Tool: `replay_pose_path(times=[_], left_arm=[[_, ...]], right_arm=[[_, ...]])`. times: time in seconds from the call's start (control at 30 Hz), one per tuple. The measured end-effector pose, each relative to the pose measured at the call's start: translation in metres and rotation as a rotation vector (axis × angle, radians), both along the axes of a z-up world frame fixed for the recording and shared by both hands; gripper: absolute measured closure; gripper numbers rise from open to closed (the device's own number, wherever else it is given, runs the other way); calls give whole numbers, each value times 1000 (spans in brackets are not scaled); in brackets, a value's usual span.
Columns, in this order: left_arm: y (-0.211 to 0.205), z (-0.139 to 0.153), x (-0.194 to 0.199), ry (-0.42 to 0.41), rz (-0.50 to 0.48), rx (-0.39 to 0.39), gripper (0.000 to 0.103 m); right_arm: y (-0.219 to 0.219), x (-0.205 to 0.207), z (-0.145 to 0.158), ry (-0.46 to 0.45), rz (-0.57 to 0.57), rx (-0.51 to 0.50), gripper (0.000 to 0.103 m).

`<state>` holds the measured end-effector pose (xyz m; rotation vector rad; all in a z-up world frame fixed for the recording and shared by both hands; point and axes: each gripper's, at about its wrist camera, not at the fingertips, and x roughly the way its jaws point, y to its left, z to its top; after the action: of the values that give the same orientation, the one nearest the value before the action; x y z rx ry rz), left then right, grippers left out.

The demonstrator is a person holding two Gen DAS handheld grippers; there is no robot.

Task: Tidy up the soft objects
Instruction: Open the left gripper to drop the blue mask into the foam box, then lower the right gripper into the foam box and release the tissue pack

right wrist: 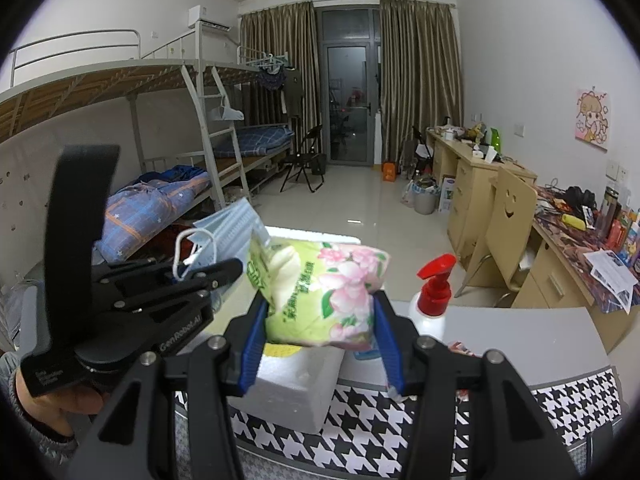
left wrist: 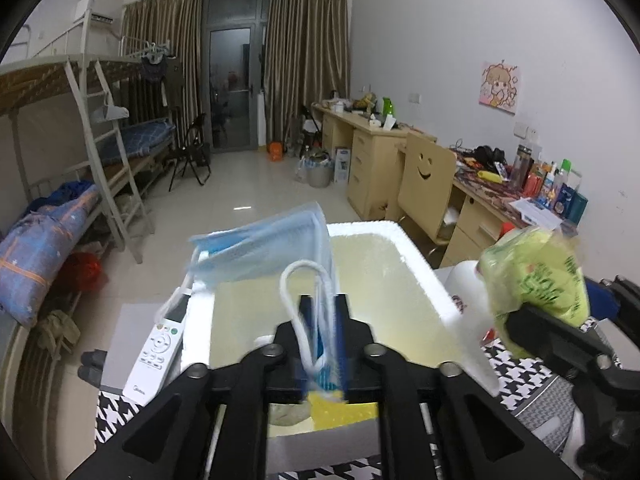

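A blue face mask [left wrist: 264,240] is pinched between the closed fingers of the left gripper [left wrist: 324,312], with its white ear loop [left wrist: 298,312] hanging down beside the blue pads. The mask is held up in the air above the open white foam box [left wrist: 432,280], whose inside floor looks pale yellow. A yellow object [left wrist: 332,408] and a greyish lump are seen at the near end of the box, below the gripper; what they are cannot be told.

A green tissue pack [right wrist: 320,300] printed with pink flowers is squeezed between the blue-lined fingers of the right gripper [right wrist: 320,320], which is closed onto it from both sides. The pack is held just above the near corner of the foam box [right wrist: 288,388]. In the right wrist view the left gripper [right wrist: 192,276] is seen to the left with the mask [right wrist: 232,224] standing up from its tip, close beside the tissue pack.

The box rests on a black-and-white houndstooth cloth [right wrist: 380,424]. A white remote control [left wrist: 158,352] lies just beside the box on its left side. A white pump bottle with a red top [right wrist: 432,300] stands to the right of the box, behind the tissue pack.
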<state>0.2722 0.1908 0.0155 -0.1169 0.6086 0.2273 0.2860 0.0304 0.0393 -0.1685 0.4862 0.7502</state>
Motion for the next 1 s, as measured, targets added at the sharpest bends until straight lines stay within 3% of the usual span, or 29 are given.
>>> replay_pose_path(times=[0.03,0.1,0.13,0.53,1.0], left_arm=[[1,-1,-1,0,18,17,53],[0,-1,-4,-17,49,42,24],[-1,1,-6,-28,59,51,19],[16,14,-29,-78,131,91,1],[36,21,-56,-91,211,88,1]], right_arm=[[0,0,0,2,1,1,48],[1,0,0,-2,-1,-4,48],[1,1,0,-3,-2,-5,48],[18,3,-2,4,20,-13,48],[44,0,-1,8,78,-28,48]])
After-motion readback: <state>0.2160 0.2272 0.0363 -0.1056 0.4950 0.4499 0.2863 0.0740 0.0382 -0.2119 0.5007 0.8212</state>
